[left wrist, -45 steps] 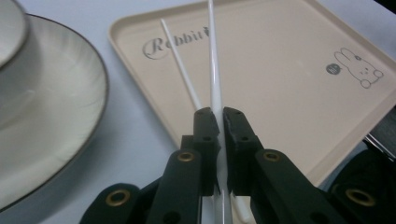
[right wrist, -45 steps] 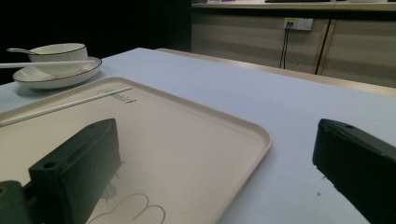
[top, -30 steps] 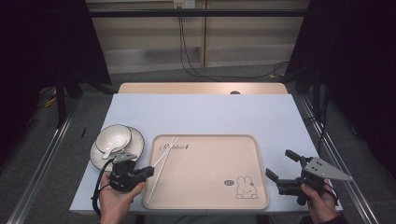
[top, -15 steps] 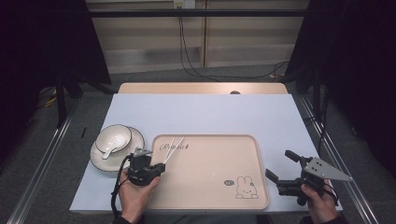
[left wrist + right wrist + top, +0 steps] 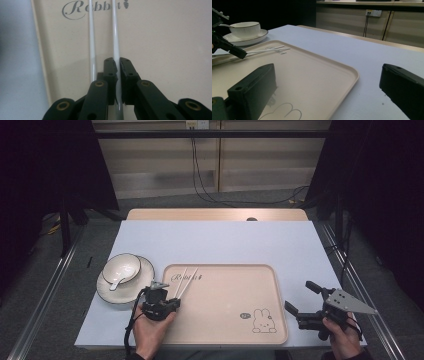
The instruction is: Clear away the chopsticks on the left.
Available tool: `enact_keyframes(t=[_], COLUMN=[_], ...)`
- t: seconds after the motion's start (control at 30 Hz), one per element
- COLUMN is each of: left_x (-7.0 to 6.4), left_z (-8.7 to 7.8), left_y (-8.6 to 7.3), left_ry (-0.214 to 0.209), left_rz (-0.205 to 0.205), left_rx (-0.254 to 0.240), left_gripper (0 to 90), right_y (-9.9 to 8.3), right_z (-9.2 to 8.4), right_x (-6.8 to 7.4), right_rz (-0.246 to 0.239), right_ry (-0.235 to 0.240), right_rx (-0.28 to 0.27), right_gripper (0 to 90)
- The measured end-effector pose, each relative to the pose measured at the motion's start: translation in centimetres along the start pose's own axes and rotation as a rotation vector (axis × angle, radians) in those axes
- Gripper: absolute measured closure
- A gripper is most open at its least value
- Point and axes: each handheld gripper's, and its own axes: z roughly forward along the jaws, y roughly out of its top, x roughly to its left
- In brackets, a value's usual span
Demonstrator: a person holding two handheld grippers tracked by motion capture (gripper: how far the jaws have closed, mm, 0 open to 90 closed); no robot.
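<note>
The left gripper (image 5: pixel 172 303) sat low over the near-left corner of the tray (image 5: pixel 280 310), held in the person's left hand (image 5: pixel 147 330). In the left gripper view its jaws were clamped on one white chopstick (image 5: pixel 115 37), the pads (image 5: pixel 110 72) pinching it near its near end. The second chopstick (image 5: pixel 92 42) lay just to the left of the jaws, outside them. Both sticks ran away from the gripper across the tray toward the printed word "Rabbit" (image 5: pixel 93 7). From the high view the chopsticks (image 5: pixel 186 281) lay side by side at a slant along the tray's left edge, their far tips near that lettering. Whether the held stick was lifted clear of the tray or rested on it was hard to judge from these angles.

The right gripper (image 5: pixel 297 301) lay at the tray's right edge near the front of the table (image 5: pixel 220 240), in the person's right hand (image 5: pixel 340 332). Its jaws stood wide apart with nothing between them; in the right gripper view they framed the tray's bare near corner and the table beyond.

Left of the tray, a bowl (image 5: pixel 121 268) with a spoon (image 5: pixel 116 282) in it stood on a plate (image 5: pixel 107 292), just beside the left gripper.
</note>
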Motion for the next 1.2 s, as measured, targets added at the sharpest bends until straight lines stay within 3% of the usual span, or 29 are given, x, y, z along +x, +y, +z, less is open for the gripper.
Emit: enact_keyframes(t=[0.27, 0.33, 0.87, 1.07, 1.13, 1.2], left_x=[-0.18, -0.35, -0.15, 0.00, 0.09, 0.26], left_z=[0.50, 0.51, 0.65, 0.42, 0.29, 0.07], left_y=[-0.02, -0.07, 0.23, 0.38, 0.44, 0.53], left_ry=[-0.005, 0.005, -0.034, -0.091, -0.136, -0.147], left_rz=[-0.008, 0.027, 0.034, 0.049, 0.046, 0.072], left_rx=[0.011, 0.010, 0.018, -0.016, -0.034, -0.056], left_gripper=[84.2, 84.1, 78.1, 74.2, 69.6, 61.6], right_y=[-0.05, -0.03, -0.05, -0.05, -0.01, -0.03], right_z=[0.02, 0.04, 0.02, -0.01, -0.03, -0.01], right_x=[-0.07, -0.08, -0.03, -0.06, -0.07, -0.02], right_rz=[-0.012, -0.011, -0.010, -0.006, 0.003, 0.007], right_ry=[-0.004, -0.001, 0.001, 0.004, 0.006, 0.003], right_rx=[0.003, 0.004, 0.004, 0.002, 0.002, 0.001], right_gripper=[0.4, 0.4, 0.3, 0.3, 0.3, 0.3])
